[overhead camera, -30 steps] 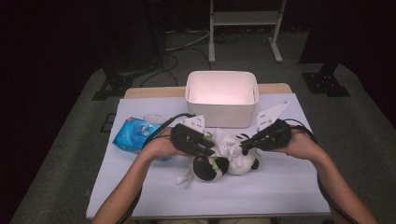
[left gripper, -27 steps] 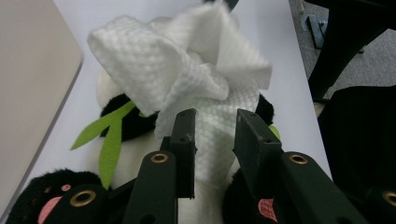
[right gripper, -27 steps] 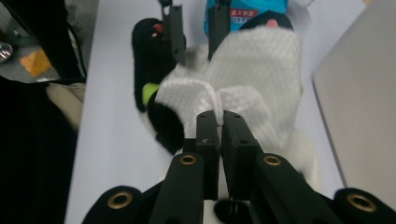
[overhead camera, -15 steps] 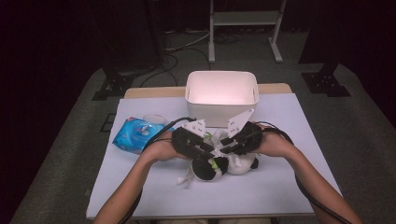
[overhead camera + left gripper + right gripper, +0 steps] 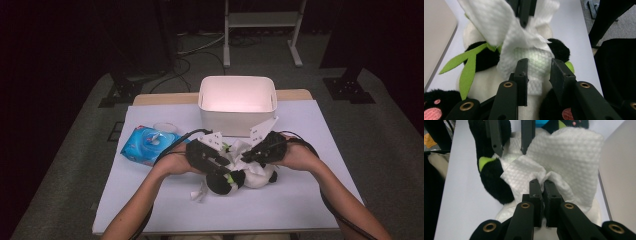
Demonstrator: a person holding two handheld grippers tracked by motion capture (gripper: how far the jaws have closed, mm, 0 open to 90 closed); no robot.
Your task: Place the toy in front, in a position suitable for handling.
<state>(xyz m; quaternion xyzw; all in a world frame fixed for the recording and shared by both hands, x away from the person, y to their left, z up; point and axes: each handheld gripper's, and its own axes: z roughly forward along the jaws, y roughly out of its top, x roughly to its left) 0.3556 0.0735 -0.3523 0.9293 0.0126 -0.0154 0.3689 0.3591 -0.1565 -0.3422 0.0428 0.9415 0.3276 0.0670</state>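
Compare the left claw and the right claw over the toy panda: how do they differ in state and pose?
The left claw stands open, its jaws apart over the white wipe, while the right claw is shut, pinching a fold of that wipe. In the high view, the left claw comes in from the left of the toy panda and the right claw from the right. Both are black, hand-held, and work above the same panda.

The right gripper [image 5: 248, 156] swung in from three o'clock toward the left gripper [image 5: 223, 172], closing onto the white wipe [image 5: 554, 165] over the plush panda [image 5: 239, 177], apparently bunching it.
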